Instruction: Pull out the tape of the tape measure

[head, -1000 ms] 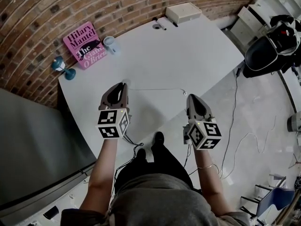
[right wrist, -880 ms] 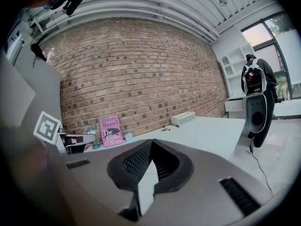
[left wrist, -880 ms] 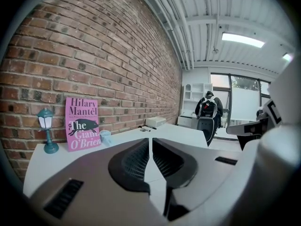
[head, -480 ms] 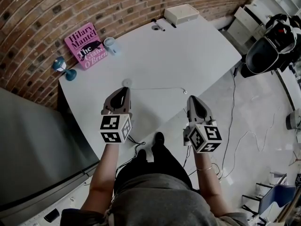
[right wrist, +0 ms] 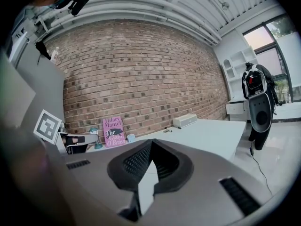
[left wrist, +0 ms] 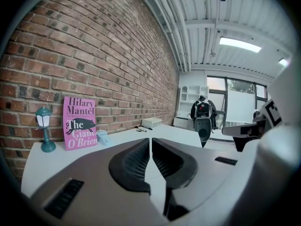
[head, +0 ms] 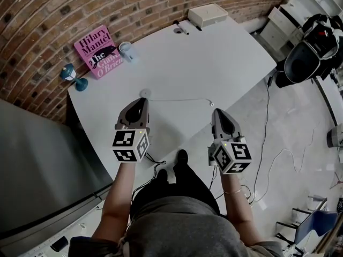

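Currently both pairs of jaws are pressed together, nothing held. The tape measure [head: 144, 93] is seen on the table [head: 214, 52] just ahead of the left gripper [head: 142, 100]. Its tape [head: 177, 100] is laid out rightward, ending just beside the right gripper [head: 215, 111], which is judged nearer for pulling.

Tape measure [head: 144, 93]: just a tiny pale disc from the head view, markings unreadable. Left gripper [head: 142, 98] tip right beside it; touching or not, can't tell. Tape [head: 179, 100] hair-thin, its end by the right gripper [head: 215, 111] too small to judge. Dark bits [head: 181, 30] near the box [head: 208, 15]: unnameable. Torso [head: 177, 229] cut off below.
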`<action>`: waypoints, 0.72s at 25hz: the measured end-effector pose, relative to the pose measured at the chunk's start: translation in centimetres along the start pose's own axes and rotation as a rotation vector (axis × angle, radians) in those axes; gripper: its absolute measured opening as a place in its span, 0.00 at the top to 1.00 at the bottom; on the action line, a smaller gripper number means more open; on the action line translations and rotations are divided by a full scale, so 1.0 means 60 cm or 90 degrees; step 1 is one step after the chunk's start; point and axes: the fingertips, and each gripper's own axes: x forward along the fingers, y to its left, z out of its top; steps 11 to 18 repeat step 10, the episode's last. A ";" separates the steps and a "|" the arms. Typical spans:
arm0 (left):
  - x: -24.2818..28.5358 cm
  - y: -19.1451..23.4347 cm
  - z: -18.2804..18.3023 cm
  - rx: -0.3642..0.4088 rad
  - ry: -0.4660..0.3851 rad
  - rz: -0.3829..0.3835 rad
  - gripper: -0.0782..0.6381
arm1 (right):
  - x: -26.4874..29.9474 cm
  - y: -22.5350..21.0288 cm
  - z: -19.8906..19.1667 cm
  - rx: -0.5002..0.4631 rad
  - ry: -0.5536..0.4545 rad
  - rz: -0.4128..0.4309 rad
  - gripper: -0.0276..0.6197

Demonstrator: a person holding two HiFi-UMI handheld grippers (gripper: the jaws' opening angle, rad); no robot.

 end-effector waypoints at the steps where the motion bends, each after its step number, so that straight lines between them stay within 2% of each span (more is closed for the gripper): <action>1: 0.001 0.000 0.000 0.004 0.001 0.001 0.84 | 0.000 -0.001 -0.001 0.000 0.001 0.000 0.95; 18: 0.020 -0.003 -0.001 0.002 0.003 0.000 0.85 | 0.013 -0.016 -0.004 0.003 0.007 0.003 0.95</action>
